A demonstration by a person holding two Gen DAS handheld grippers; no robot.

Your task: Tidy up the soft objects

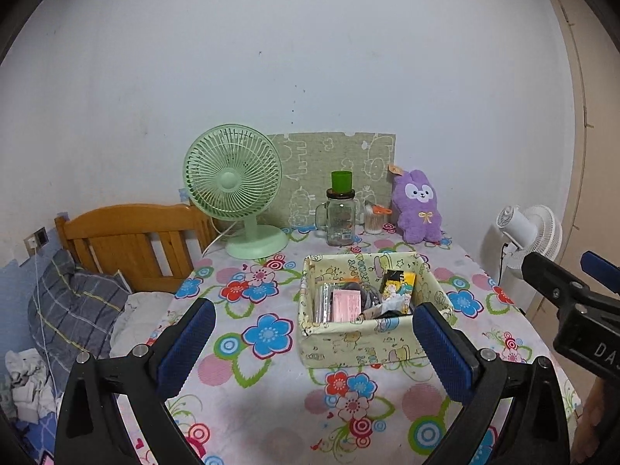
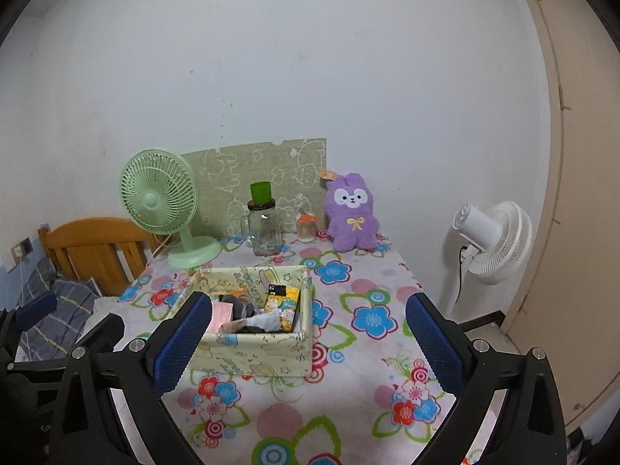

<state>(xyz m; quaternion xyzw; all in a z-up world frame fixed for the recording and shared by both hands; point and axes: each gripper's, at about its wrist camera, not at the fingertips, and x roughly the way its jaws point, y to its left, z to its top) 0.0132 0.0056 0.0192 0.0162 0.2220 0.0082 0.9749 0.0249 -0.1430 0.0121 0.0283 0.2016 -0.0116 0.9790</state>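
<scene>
I hold my left tool (image 1: 314, 333) over the near part of the worktop (image 1: 271, 407), and its two blue fingers (image 1: 186, 348) are spread wide with nothing between them. My right tool (image 2: 308, 333) is also spread wide and holds nothing; it hangs over the near right part of the same worktop, which is covered with a cloth of big blue and red flowers. From the left camera I can see the right tool at the right edge as a black body with a blue tip. In the middle of the worktop stands a pale yellow fabric box (image 1: 341, 343) with cartoon prints, and inside it lie small packets, one pink and one yellow, and some dark things that I cannot tell apart. The purple plush toy (image 1: 418, 207) sits upright at the far right of the worktop, against the wall, well apart from both tools. Just left of it is a small cup with sticks (image 1: 374, 221), then a glass jar (image 1: 340, 219) with a green cup on its lid. A green desk fan (image 1: 236, 190) stands at the far left, and a green printed board (image 1: 333, 162) leans on the wall behind these things. A white standing fan (image 2: 492, 240) is on the floor to the right, and a wooden bed (image 1: 128, 240) with a grey checked pillow is to the left.
</scene>
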